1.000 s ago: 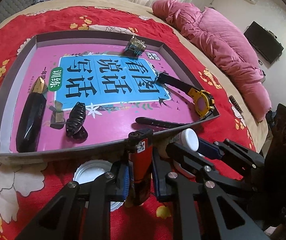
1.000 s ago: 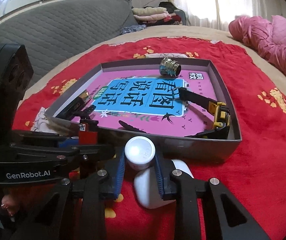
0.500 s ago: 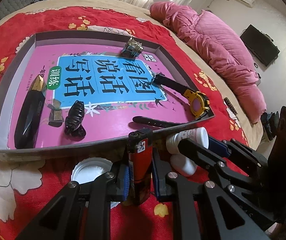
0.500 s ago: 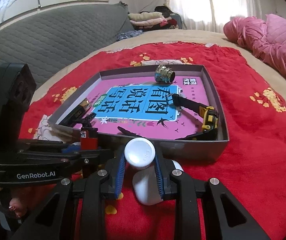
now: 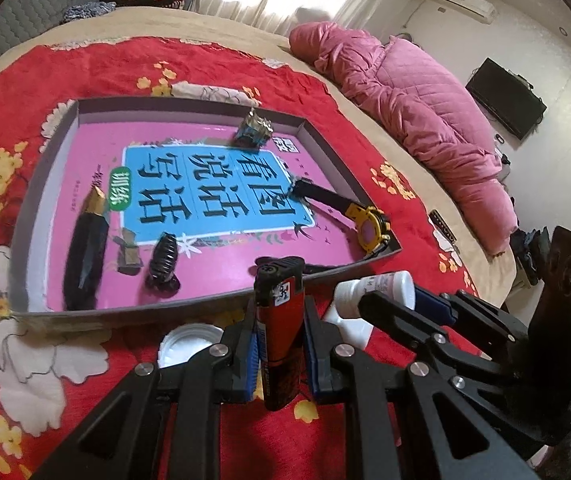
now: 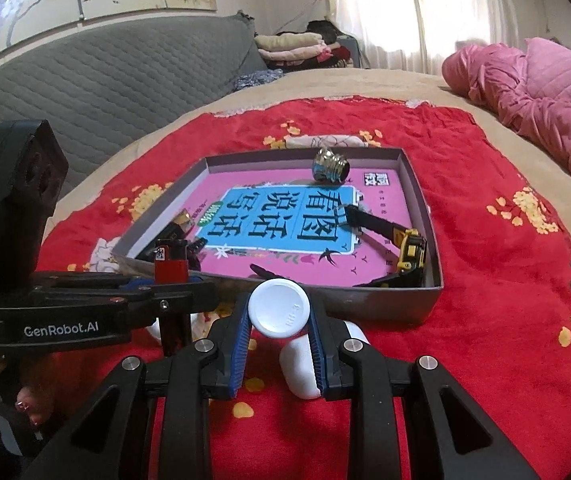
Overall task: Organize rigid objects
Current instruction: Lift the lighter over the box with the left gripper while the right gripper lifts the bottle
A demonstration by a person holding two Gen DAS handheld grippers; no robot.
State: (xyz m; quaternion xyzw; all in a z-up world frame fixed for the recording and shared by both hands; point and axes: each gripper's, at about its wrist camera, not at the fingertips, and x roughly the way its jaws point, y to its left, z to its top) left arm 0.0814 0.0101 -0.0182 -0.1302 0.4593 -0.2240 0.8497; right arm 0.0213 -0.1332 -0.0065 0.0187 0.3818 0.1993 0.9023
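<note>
Insp. A: L gripper [image 5: 279, 350] is noted clenched on the red plastic lighter with black cap [image 5: 279, 328]. The lighter is held upright, cap up, clear of the red floral cloth [image 5: 213, 76], just short of the near wall of the shallow grey cardboard tray w/ pink printed liner [image 5: 173, 305]. Judged: held so for a lift over that wall.

Insp. B: Confirmed. R gripper [image 6: 278, 334] is seen grasping the white plastic bottle with round white cap [image 6: 279, 309] at the neck, blue pads [image 6: 240, 344] pressed on both sides. The body hangs below the pads; whether it touches the cloth cannot be told. It is also near side, right of the lighter.

Insp. A: Tray contents logged: long black-and-gold faceted case [image 5: 87, 248] near left, black ribbed hair claw [image 5: 163, 258] beside it, yellow-and-black wristwatch [image 5: 371, 228] at right wall, shiny metal threaded fitting [image 5: 254, 130] at far wall. Centre is left free; a drop there is judged safest.

Insp. B: One white round lid [image 5: 189, 346] is noted on the cloth, outside the tray, near left of the L gripper. Not yet stowed.

Insp. A: Risk: grippers are close side by side; a clash is judged poss. if both are carried in together.
</note>
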